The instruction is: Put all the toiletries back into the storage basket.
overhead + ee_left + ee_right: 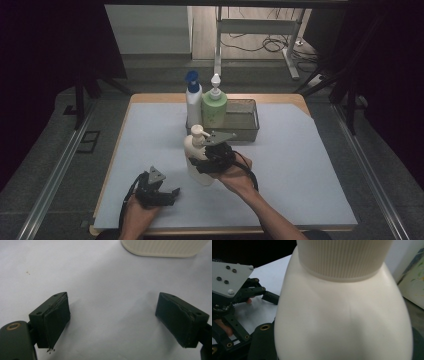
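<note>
Near the middle of the desk (310,165), on its pale sheet, a cream pump bottle (196,155) stands upright, and the right gripper (210,159) sits against its right side. From the right gripper view the bottle's rounded body (342,317) lies between the fingers, with its ribbed collar above, and the fingers themselves are hidden behind it. They are partly closed around the bottle, but I cannot tell whether the pads press on it. The person's right hand (237,175) holds that gripper from below and to the right.

Closer to the person and to the left, the left gripper (167,194) rests low over the sheet in the left hand (137,212). Its fingers (53,320) stand wide apart with nothing between them, and the bottle's ribbed base (162,247) shows just ahead of them in the left gripper view.

Farther back, a metal mesh tray (247,125) sits near the far edge of the desk. A green pump bottle (214,110) stands at its left end, and a white bottle with a blue cap (193,102) stands just to the left of that one; whether it is inside the tray cannot be told.
</note>
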The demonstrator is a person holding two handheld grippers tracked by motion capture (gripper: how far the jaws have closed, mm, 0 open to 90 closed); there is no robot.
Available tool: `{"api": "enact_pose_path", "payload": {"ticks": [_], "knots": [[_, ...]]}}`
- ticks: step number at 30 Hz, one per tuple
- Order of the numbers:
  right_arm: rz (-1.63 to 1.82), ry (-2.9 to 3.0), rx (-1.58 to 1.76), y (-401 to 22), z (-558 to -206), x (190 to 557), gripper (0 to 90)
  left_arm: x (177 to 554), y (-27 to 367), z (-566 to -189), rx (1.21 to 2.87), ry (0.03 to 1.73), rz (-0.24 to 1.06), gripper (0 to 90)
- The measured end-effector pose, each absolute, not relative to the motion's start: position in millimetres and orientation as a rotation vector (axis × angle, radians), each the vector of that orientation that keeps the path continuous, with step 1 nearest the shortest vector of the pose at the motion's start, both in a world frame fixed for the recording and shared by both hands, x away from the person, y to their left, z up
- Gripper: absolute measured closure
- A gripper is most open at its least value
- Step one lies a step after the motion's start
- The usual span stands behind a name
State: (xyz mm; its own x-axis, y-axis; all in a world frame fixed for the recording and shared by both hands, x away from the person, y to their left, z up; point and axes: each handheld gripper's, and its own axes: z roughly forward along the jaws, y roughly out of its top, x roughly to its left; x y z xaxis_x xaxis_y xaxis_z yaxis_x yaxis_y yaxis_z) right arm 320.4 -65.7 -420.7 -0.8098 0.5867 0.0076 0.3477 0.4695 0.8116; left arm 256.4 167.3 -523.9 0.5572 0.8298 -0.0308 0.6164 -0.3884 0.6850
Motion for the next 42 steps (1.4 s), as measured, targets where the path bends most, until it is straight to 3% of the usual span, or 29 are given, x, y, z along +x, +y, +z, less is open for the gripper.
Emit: {"api": "enact_pose_path", "payload": {"ticks": [42], "knots": [[1.216, 2.316, 1.007, -153, -362, 329, 36.9, 256, 167, -524, 2.135, 1.155, 0.419, 12.0]]}}
